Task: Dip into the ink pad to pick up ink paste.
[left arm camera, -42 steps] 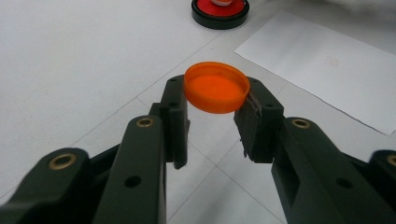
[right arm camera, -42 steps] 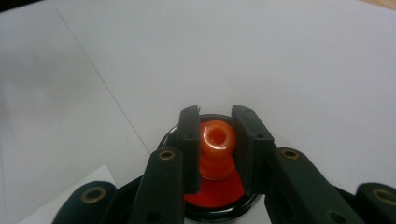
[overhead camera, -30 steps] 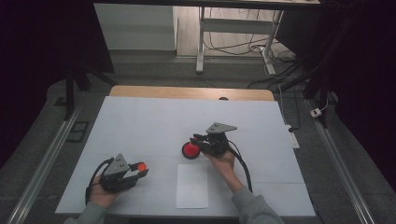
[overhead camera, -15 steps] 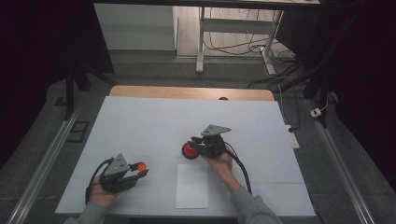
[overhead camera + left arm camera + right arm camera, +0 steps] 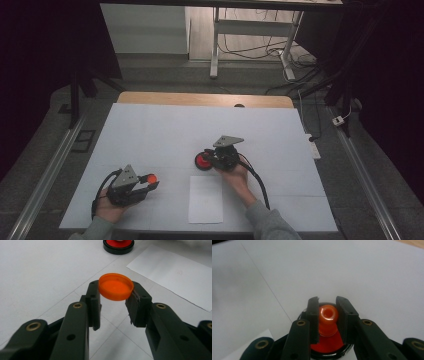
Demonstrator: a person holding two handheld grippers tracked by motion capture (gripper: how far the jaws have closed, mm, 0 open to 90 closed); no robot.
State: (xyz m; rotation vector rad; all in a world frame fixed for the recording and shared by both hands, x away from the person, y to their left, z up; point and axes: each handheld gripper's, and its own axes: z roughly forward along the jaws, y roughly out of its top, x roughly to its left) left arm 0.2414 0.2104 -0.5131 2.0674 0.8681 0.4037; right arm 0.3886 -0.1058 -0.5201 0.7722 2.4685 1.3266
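Right gripper view: orange stamp upright in red-filled ink pad.

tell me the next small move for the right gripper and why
Probably lift straight up a little. The right gripper is closed on the orange knobbed stamp, which stands in the round black-rimmed red ink pad. The white paper sheet lies just beside it, unmarked. The left gripper holds the orange round plastic cap.

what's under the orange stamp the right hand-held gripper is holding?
A round black-rimmed ink pad with a red surface sits under the orange stamp. The stamp's face and the pad's centre are covered by the stamp and the right hand-held gripper.
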